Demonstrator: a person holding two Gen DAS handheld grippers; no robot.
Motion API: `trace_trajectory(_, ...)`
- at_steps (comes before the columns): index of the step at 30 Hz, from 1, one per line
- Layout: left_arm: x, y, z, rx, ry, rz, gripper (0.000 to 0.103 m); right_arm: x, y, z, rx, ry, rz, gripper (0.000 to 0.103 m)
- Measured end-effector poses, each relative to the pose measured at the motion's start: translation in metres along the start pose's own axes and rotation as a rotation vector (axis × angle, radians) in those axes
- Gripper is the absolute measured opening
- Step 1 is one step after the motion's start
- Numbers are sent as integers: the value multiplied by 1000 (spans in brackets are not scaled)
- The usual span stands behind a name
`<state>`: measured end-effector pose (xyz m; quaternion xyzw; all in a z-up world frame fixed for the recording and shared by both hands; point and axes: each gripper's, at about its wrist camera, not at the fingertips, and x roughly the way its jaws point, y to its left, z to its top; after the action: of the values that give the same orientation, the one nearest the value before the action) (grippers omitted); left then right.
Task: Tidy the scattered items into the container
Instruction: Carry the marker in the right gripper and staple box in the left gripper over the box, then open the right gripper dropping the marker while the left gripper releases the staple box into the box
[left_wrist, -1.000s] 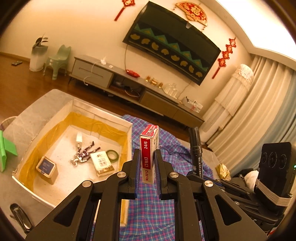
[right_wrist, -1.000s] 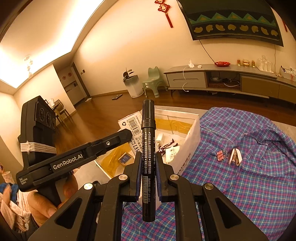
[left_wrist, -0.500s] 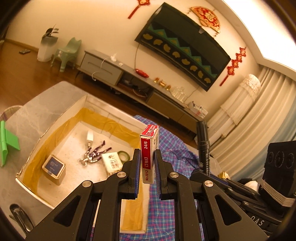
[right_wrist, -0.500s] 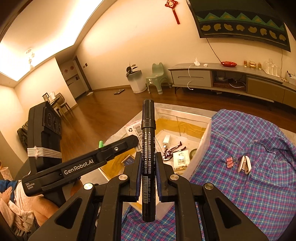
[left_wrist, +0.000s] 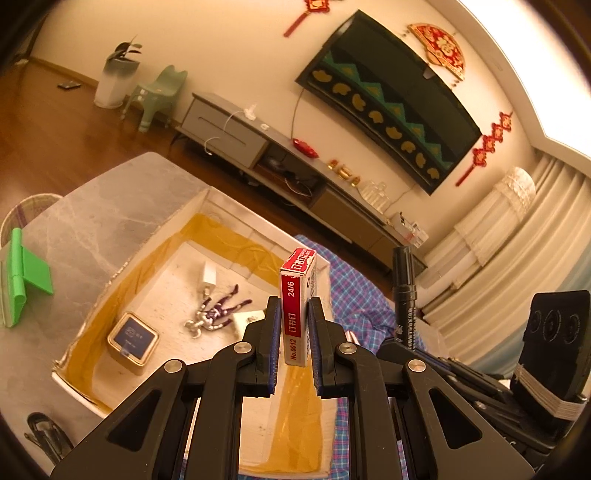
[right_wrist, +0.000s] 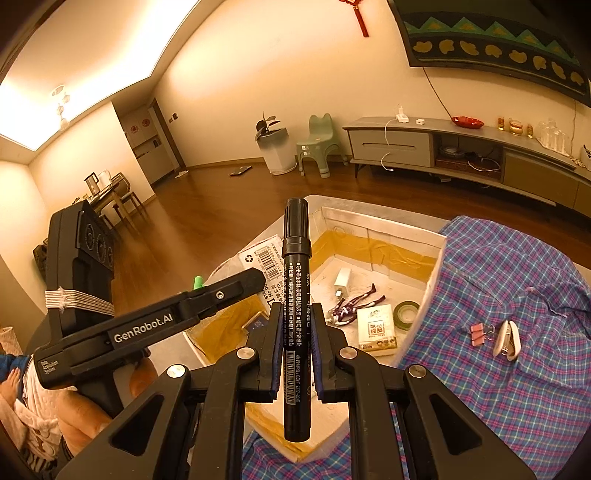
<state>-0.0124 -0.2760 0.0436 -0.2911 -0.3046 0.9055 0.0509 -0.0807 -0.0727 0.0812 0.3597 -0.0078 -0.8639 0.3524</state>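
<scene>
The left claw is clamped on an upright staple box; the right claw is clamped on an upright marker. The open box lies ahead and below both, so each item still needs carrying over its rim.

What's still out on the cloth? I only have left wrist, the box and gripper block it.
Observer: Right wrist shows pink binder clips and a small white stapler lying on the plaid cloth.
Operator: Anything in the box I can't see?
Observer: A green tape roll beside a white packet, next to the box wall.
Operator: Right gripper?
Observer: The right gripper is shut on a black marker, upright.
</scene>
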Motion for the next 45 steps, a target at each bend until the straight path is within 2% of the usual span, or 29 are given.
trace_trajectory(11, 11, 17, 7, -48, 3, 42, 14, 25, 2, 8, -24, 34, -1, 14)
trace_trajectory(30, 30, 32, 13, -70, 11, 149, 14, 66, -21, 23, 6, 113, -13, 14)
trace_trajectory(45, 53, 39, 22, -103, 29, 203, 14, 103, -34, 20, -29, 213, -27, 14)
